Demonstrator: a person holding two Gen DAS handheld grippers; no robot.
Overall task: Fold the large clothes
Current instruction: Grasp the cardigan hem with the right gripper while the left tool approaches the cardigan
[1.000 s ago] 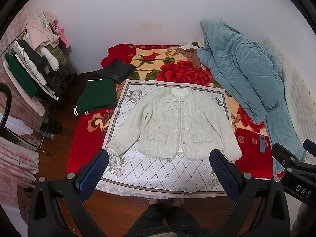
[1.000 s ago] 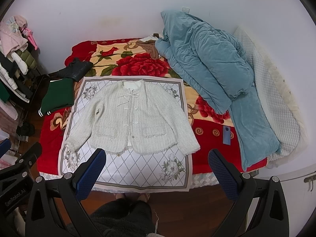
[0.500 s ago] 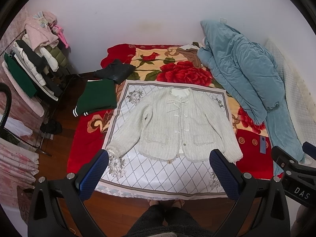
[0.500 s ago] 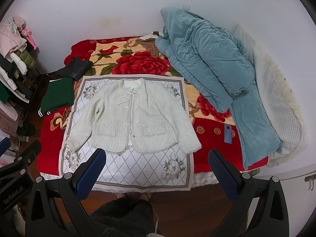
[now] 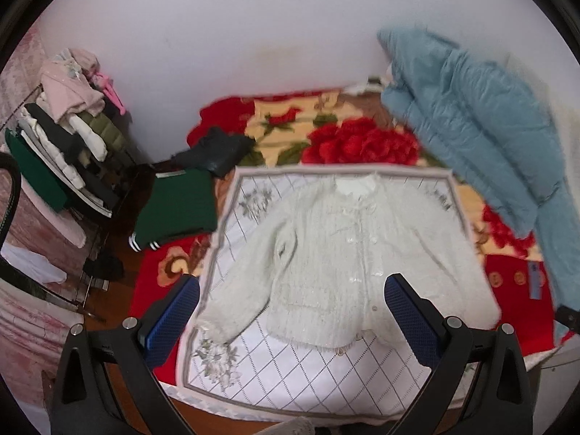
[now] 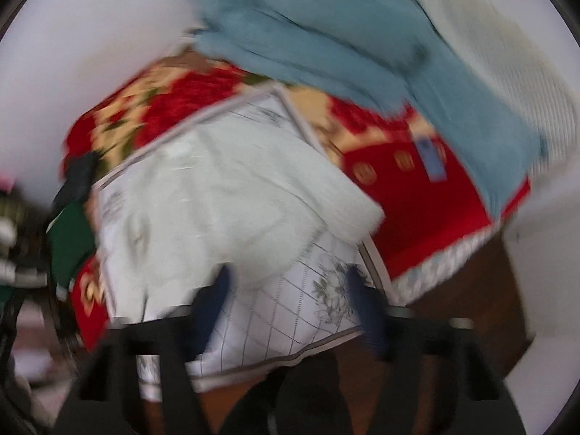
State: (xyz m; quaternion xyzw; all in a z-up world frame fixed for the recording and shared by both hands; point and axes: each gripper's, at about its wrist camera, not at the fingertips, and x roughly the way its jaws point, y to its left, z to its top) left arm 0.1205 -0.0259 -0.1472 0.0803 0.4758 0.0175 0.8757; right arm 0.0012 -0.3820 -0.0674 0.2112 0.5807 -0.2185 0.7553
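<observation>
Both dropped toward cardigan (image 5: pixel 348 261) on bed (image 5: pixel 514 304); left gripper (image 5: pixel 291 311) apart, right gripper (image 6: pixel 290 304) narrowing, empty; sleeve grab likely next.

White cardigan (image 5: pixel 348 253) lying flat, sleeves spread, on a patterned cloth (image 5: pixel 290 373) over the bed (image 5: pixel 514 290); left tool (image 5: pixel 290 322) above its hem, fingers apart.

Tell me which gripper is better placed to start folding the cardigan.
Probably left. The left gripper is open, framing the cardigan's near sleeve and hem. The right gripper, whose jaws have just been closing on nothing, frames mostly bare cloth, blurred and tilted.
</observation>
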